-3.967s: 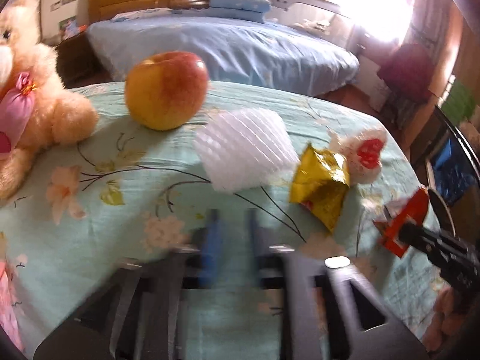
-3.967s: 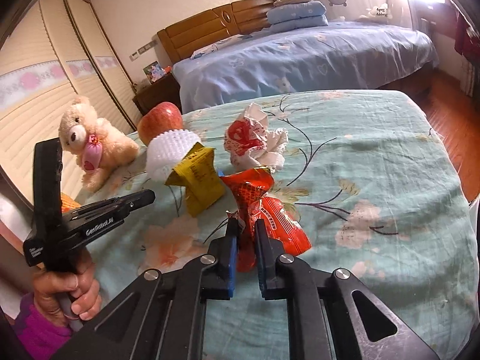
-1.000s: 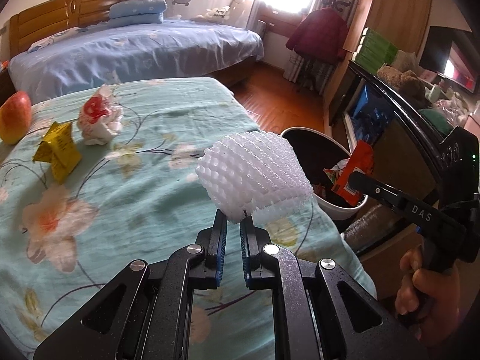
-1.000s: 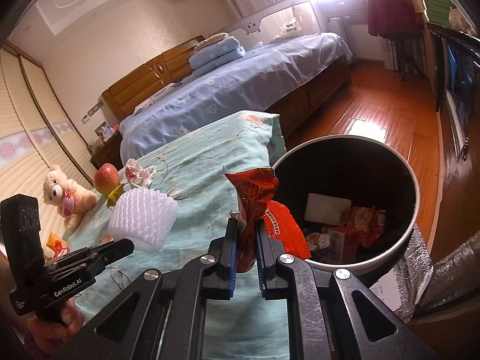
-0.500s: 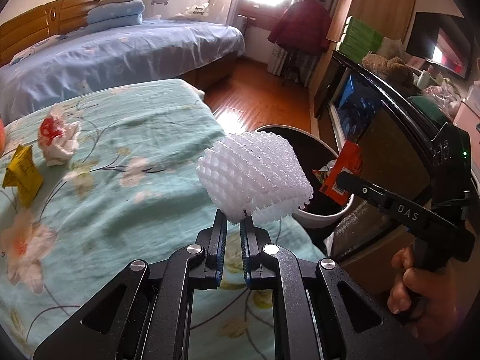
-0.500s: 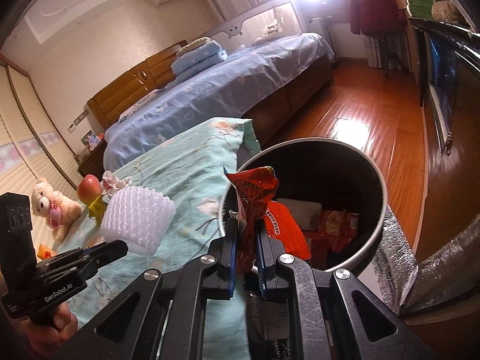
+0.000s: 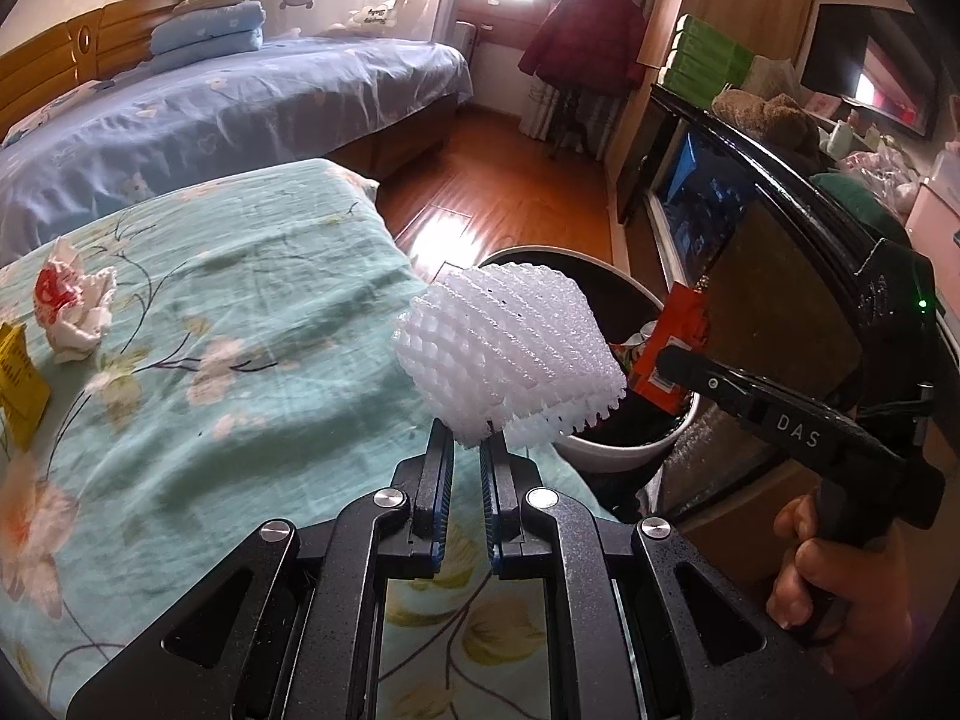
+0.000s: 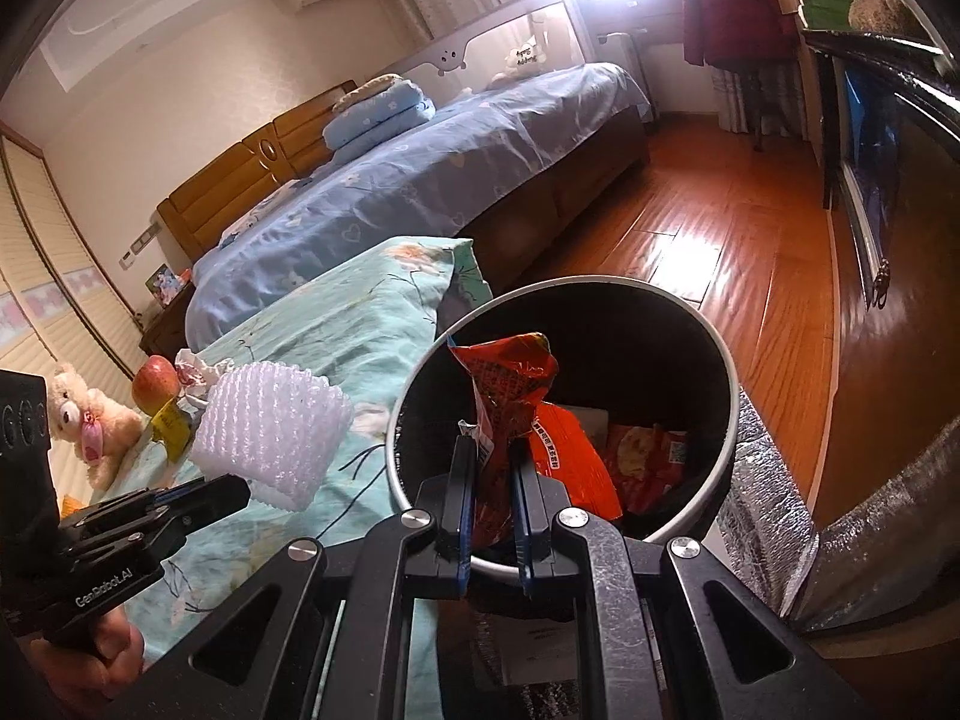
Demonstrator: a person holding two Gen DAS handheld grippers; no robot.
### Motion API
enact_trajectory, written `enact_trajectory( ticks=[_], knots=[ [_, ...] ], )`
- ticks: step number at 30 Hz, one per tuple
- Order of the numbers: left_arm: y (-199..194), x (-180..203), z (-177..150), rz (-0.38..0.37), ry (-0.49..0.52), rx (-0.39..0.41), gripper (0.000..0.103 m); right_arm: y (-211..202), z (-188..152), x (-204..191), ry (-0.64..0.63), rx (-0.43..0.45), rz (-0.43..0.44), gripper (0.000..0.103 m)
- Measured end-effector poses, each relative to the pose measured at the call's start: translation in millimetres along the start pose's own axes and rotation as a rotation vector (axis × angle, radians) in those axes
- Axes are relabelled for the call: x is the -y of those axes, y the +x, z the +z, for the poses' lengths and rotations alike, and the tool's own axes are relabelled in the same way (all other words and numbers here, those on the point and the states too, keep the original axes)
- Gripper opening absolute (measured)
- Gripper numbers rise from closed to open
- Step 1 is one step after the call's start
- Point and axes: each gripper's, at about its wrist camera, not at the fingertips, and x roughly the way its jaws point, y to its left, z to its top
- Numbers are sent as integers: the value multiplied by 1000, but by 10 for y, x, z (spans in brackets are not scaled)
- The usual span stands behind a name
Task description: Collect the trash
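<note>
My left gripper (image 7: 465,445) is shut on a white foam fruit net (image 7: 510,354) and holds it above the table's right edge, just left of the round bin (image 7: 624,450). My right gripper (image 8: 493,450) is shut on a red snack wrapper (image 8: 510,384) and holds it over the near rim of the bin (image 8: 729,396), which has wrappers and paper inside. The right gripper and its wrapper (image 7: 669,354) also show in the left wrist view; the foam net (image 8: 270,438) shows in the right wrist view.
A crumpled red-and-white wrapper (image 7: 72,306) and a yellow packet (image 7: 18,378) lie on the floral tablecloth (image 7: 240,312). An apple (image 8: 155,391) and a teddy bear (image 8: 84,426) sit at the far end. A bed (image 8: 420,180), wood floor and TV cabinet (image 7: 720,204) surround the bin.
Both grippers have carried their trash from the table to the bin. In the last half second the right gripper moved over the bin's rim and the left came closer to it.
</note>
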Motion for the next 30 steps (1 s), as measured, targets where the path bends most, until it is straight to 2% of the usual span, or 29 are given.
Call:
enact_trajectory(
  ticks=[30],
  knots=[
    [372, 310, 223, -1, 48, -41, 8, 149, 204, 264, 22, -4, -39, 11]
  ],
)
